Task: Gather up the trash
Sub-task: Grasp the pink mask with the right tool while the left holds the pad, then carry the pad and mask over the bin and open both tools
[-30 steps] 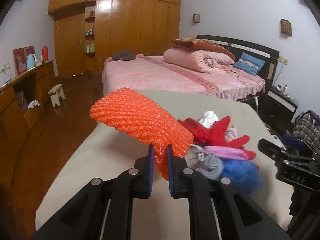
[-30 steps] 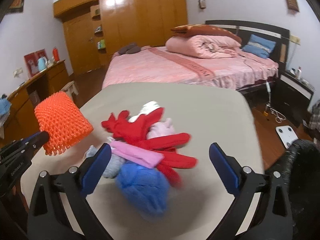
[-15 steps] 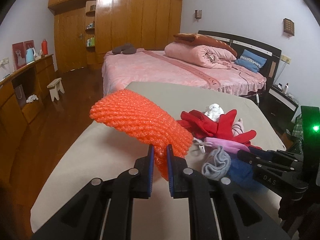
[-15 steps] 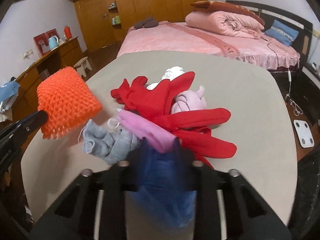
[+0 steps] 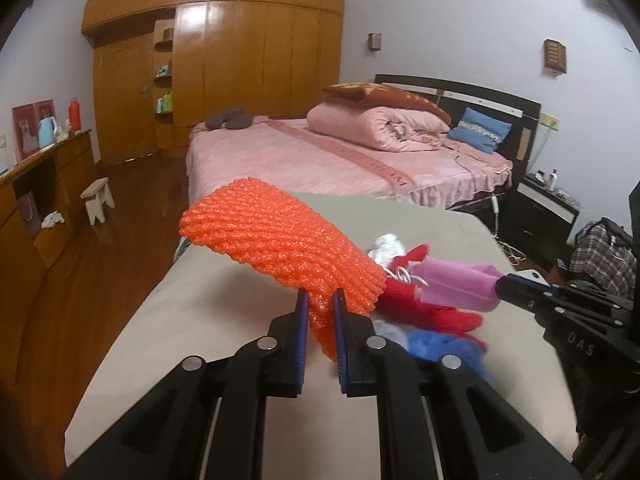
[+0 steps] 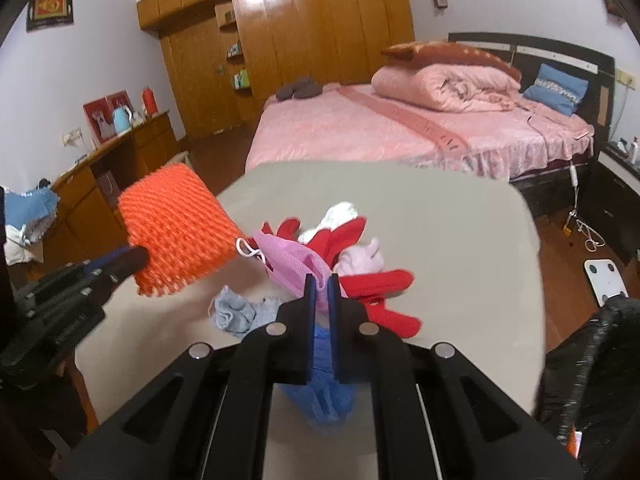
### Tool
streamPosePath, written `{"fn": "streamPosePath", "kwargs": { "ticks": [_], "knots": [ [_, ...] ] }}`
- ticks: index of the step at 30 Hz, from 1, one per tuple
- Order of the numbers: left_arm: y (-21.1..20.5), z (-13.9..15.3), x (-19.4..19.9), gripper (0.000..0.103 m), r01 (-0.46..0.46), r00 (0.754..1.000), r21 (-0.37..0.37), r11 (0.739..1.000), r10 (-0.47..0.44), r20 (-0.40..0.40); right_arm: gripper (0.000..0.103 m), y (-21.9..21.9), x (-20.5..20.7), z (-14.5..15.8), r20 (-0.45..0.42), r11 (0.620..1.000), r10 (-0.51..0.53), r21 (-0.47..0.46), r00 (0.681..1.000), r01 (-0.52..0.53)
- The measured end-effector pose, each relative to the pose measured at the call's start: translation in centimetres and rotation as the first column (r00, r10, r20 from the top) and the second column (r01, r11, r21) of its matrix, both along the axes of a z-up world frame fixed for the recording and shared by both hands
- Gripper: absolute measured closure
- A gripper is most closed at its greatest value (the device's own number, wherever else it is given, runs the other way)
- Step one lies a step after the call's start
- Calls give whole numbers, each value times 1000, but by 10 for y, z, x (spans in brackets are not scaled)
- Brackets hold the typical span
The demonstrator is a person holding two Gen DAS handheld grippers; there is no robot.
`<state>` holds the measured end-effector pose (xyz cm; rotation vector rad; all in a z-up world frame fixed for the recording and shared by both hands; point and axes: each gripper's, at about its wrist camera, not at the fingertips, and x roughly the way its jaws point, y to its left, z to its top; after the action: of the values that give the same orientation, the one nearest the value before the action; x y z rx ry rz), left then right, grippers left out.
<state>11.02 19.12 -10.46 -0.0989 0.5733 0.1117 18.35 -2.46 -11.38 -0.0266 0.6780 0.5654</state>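
While left gripper (image 5: 320,308) jaws clamp orange net (image 5: 280,248), right gripper (image 6: 320,288) jaws just closed (pinching pink mask (image 6: 296,260)).

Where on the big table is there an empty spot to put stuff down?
The far half of the table, between the pile and the edge nearest the bed, is bare. So is the right strip beyond the red gloves. The near middle is crowded: gloves, grey sock, white wad.

Both units were matte black. The left gripper (image 5: 320,306) carried blue pads (image 5: 303,316) and round silver screws (image 5: 267,344) — white "DAS" lettering marked the right gripper (image 6: 321,290), which was built alike — same pads, same screws.
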Motion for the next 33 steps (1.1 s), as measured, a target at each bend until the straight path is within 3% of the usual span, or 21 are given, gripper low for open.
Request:
{"fn": "streamPosePath", "kwargs": {
  "ticks": [12, 22, 26, 33],
  "knots": [
    [-70, 31, 5, 91, 134, 990, 10, 991, -135, 51, 97, -77, -22, 45, 77, 990, -133, 50, 988, 130],
    [-136, 40, 12, 91, 254, 965, 14, 967, -255, 59, 97, -182, -39, 54, 113, 940, -342, 33, 933, 340],
    [-169, 42, 16, 91, 321, 945, 10, 947, -321, 62, 97, -218, -47, 48, 114, 913, -406, 19, 907, 407],
    [-245, 42, 22, 91, 476, 878, 3, 880, -475, 65, 97, -269, -58, 34, 108, 865, -498, 0, 860, 501]
  ]
}}
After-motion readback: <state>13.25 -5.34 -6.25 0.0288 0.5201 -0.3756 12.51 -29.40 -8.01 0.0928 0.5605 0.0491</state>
